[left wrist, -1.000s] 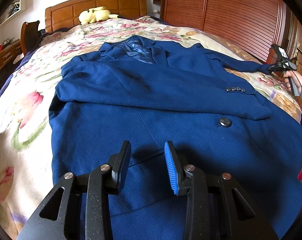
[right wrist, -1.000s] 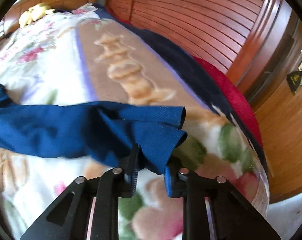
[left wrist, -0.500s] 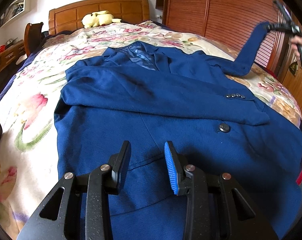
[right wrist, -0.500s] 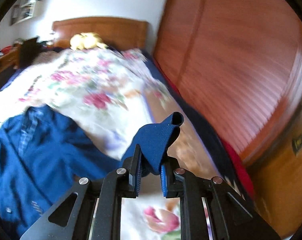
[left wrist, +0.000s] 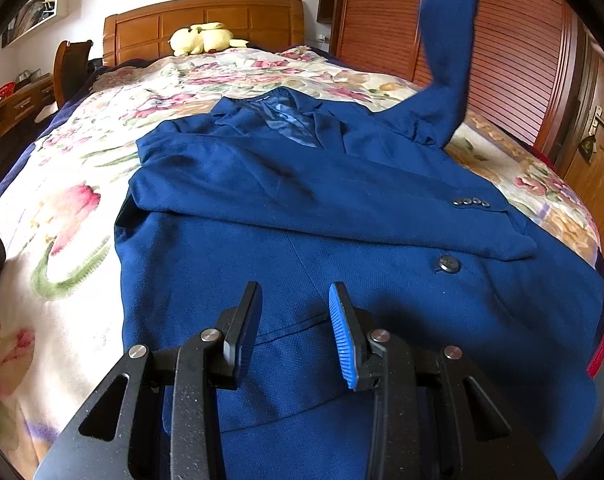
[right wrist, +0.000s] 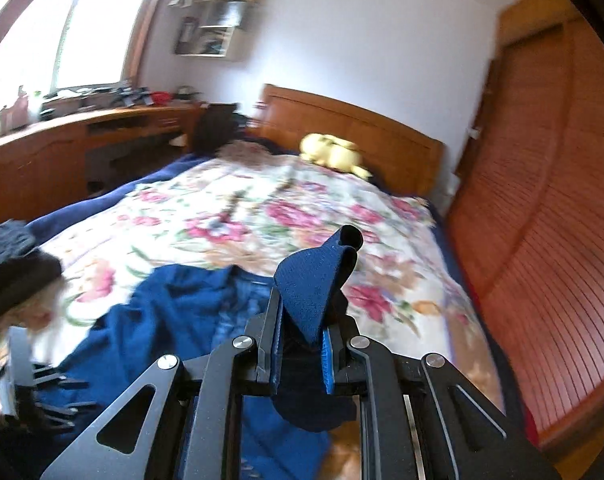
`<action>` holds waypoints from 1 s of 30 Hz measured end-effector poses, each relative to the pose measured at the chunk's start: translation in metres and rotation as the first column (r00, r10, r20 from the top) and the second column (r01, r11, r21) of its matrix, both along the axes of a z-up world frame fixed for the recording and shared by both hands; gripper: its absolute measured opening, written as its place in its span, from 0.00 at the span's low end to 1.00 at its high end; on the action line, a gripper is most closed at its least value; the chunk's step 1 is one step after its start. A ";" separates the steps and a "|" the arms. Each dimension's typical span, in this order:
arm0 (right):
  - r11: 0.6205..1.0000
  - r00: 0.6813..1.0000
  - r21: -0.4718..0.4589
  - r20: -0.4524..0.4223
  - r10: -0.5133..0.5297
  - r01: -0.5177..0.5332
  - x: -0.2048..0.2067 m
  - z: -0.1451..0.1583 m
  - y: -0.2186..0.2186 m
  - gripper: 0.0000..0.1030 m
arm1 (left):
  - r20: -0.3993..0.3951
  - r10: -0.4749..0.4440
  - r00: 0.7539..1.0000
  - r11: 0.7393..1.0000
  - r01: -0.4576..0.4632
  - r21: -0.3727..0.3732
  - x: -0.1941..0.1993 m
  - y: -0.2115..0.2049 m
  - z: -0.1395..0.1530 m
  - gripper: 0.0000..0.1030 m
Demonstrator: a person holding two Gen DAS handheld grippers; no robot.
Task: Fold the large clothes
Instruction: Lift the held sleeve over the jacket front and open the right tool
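Looking along the left gripper [left wrist: 294,320], the jaws stand parted with nothing between them, poised just above the lower front of a blue jacket [left wrist: 341,280]. The jacket lies face up on the flowered bedspread [left wrist: 62,220] of a bed, collar toward the wooden headboard [left wrist: 206,20]. One sleeve [left wrist: 321,200] is folded flat across the chest, its cuff with a row of small buttons [left wrist: 469,202] reaching the far side of the garment; a single larger button [left wrist: 447,264] sits just below it. The other sleeve [left wrist: 445,60] rises steeply from the shoulder and runs out of the top of the picture, in front of the slatted wooden wardrobe [left wrist: 509,60]. A yellow plush toy [left wrist: 202,38] rests at the head of the bed.

From the right wrist view, which is blurred, the right gripper [right wrist: 302,344] has its jaws clenched on the end of that raised sleeve [right wrist: 313,288]; the cuff sticks up past the blue pads and more cloth hangs below them. Beneath it the jacket body [right wrist: 174,312] spreads over the bedspread [right wrist: 262,216]. The plush toy [right wrist: 333,154] lies before the headboard [right wrist: 361,136]. A wooden desk [right wrist: 82,128] with clutter runs under a bright window [right wrist: 42,40] on the left, and the wardrobe [right wrist: 549,220] fills the right side. A dark cloth object [right wrist: 14,260] sits at the left edge of the bed; what it is cannot be told.
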State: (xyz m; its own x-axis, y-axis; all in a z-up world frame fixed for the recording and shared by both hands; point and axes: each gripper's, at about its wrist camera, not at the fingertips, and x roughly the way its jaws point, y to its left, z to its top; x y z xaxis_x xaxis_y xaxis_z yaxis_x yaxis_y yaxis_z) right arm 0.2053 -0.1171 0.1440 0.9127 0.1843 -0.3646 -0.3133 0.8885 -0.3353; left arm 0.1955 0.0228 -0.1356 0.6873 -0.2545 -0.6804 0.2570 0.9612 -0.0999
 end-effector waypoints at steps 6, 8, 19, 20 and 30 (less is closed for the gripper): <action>0.999 0.996 -0.021 -0.076 0.045 -0.047 -0.004 -0.026 0.014 0.15 | -0.001 -0.001 1.000 1.000 0.001 0.001 0.000 0.000 0.000 0.35; 0.999 0.993 -0.016 -0.108 0.043 -0.045 0.017 -0.029 0.010 0.15 | -0.002 -0.001 1.000 1.000 0.001 0.001 0.000 0.000 0.000 0.35; 0.997 0.975 -0.014 -0.210 0.068 -0.072 0.032 -0.015 0.014 0.16 | -0.006 -0.003 1.000 1.000 0.003 0.006 0.001 -0.001 0.000 0.35; 0.997 0.975 -0.014 -0.210 0.068 -0.072 0.032 -0.015 0.014 0.16 | -0.006 -0.003 1.000 1.000 0.004 0.006 0.001 -0.001 0.000 0.35; 0.994 0.964 0.047 -0.244 0.104 -0.095 0.034 -0.014 0.015 0.40 | 0.001 0.002 1.000 1.000 -0.002 -0.003 0.001 0.001 0.001 0.35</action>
